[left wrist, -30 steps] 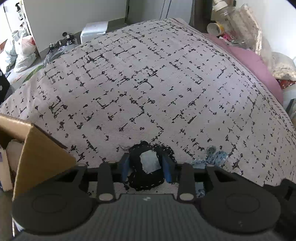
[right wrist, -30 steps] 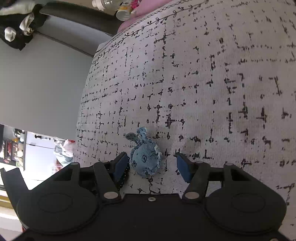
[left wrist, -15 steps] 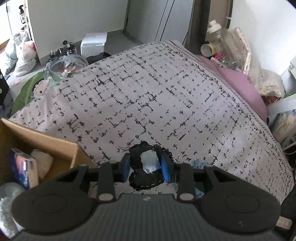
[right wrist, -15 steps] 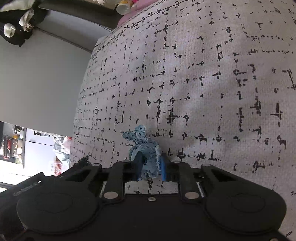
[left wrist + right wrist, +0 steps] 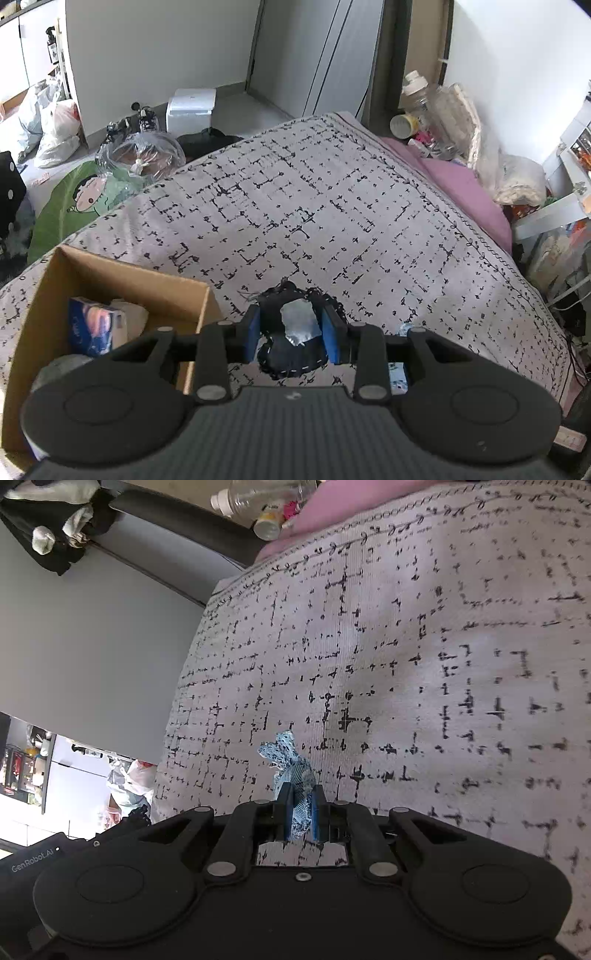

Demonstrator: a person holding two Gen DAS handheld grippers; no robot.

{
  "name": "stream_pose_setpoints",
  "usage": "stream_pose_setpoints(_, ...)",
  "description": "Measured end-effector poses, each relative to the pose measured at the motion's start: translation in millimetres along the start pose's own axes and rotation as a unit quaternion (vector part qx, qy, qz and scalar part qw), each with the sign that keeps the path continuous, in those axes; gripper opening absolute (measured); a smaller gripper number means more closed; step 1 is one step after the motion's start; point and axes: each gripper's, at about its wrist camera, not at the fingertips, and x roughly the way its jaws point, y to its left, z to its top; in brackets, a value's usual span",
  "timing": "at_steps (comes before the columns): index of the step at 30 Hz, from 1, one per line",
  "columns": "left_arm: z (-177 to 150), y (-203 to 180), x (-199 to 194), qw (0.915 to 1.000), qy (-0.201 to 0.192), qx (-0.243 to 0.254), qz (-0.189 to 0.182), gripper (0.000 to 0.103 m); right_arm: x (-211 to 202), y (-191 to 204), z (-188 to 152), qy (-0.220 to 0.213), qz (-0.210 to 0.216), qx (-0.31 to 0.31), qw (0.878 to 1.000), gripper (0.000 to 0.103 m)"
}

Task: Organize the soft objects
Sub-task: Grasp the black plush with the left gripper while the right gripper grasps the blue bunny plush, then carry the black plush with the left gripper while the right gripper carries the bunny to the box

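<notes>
My left gripper (image 5: 293,334) is shut on a black soft toy (image 5: 291,354) with a grey patch and white stitching, held above the patterned bedspread (image 5: 314,206). A cardboard box (image 5: 110,273) sits to its lower left with a blue tissue pack (image 5: 92,325) and other soft items inside. My right gripper (image 5: 300,812) is shut on a small blue denim soft toy (image 5: 291,766), squeezed flat between the blue pads, just above the bedspread (image 5: 406,664).
Beyond the bed's far edge lie a plastic-wrapped bundle (image 5: 142,153), a green cartoon cushion (image 5: 74,206), a white box (image 5: 190,107) and bags. A pink pillow (image 5: 465,195), bottles and clutter line the right side.
The right gripper closed on the blue denim toy and squeezed it tight. The left gripper rose with the black toy, bringing the cardboard box and floor into view.
</notes>
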Motion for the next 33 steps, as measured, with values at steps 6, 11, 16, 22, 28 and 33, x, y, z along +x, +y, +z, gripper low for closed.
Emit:
stream_pose_setpoints(6, -6, 10, -24, 0.9999, -0.015, -0.001, 0.003, 0.034, -28, 10, -7, -0.029, 0.009, -0.019, 0.999, 0.010)
stream_pose_setpoints(11, -10, 19, -45, 0.9996, -0.027, -0.005, 0.001, 0.034, -46, 12, -13, -0.043, 0.017, -0.025, 0.999, 0.010)
stream_pose_setpoints(16, -14, 28, -62, 0.9993, -0.037, -0.005, -0.002, 0.034, -64, 19, -21, -0.066, 0.032, -0.041, 0.996, 0.010)
stream_pose_setpoints(22, -19, 39, -78, 0.9988, -0.048, -0.007, -0.001, 0.034, -79, 21, -33, -0.081, 0.045, -0.046, 0.995, 0.010)
stream_pose_setpoints(28, -24, 51, -89, 0.9985, -0.054, -0.012, -0.003, 0.034, -96, 24, -44, -0.095, 0.065, -0.058, 0.992, 0.010)
stream_pose_setpoints(33, -27, 62, -97, 0.9984, -0.052, -0.019, -0.014, 0.034, -109, 30, -55, -0.103, 0.078, -0.071, 0.989, 0.010)
